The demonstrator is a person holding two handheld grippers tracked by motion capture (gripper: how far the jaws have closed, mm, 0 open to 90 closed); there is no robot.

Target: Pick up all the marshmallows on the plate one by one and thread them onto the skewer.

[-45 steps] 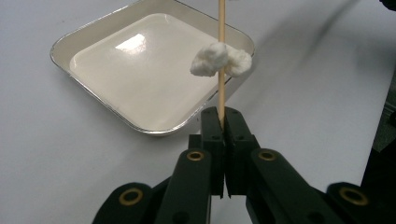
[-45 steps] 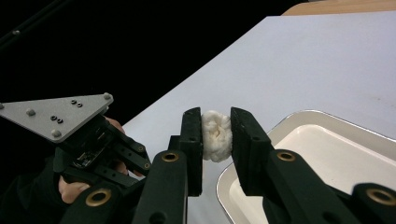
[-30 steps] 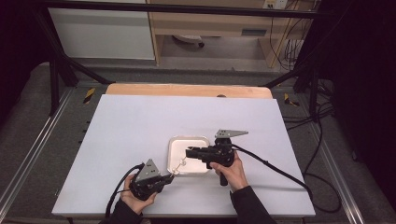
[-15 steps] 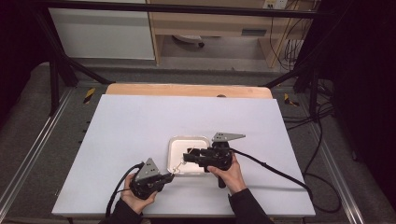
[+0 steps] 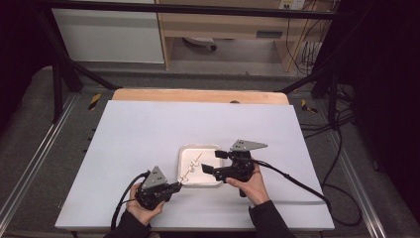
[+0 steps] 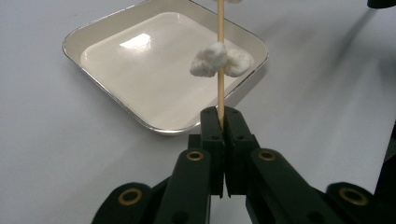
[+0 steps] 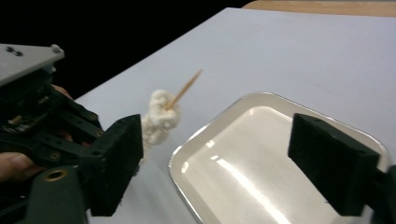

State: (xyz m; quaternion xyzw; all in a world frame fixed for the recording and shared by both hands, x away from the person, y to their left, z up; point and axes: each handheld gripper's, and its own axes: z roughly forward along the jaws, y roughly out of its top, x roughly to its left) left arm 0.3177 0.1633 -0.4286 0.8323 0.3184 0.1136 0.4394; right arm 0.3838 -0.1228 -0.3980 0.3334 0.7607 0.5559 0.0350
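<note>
The left gripper [image 5: 174,186] sits just off the near left corner of the white tray [image 5: 214,182], jaws clamped tight on the butt end of a thin wooden skewer [image 5: 194,162]. In the left gripper view the stick [image 6: 220,70] rises straight out from between the two pressed-together pads, with white marshmallow pieces [image 6: 222,60] threaded partway up it — they hang in the air above the tray's [image 6: 116,28] near rim, not resting on it. From the high view the skewer slants over the tray's left half, its tip towards the tray's middle.

The right gripper [image 5: 212,161] hovers over the tray's right side, and its jaws have just been opening — they stand wide apart now, with nothing pinched between them. In the right gripper view the two black pads [image 7: 116,168] frame the tray [image 7: 196,135], while the skewer [image 7: 187,86] and its marshmallows [image 7: 161,116] sit beyond the tray's edge, just past the left-hand pad and clear of it. The tray itself lies flat on the white table [image 5: 148,134].
</note>
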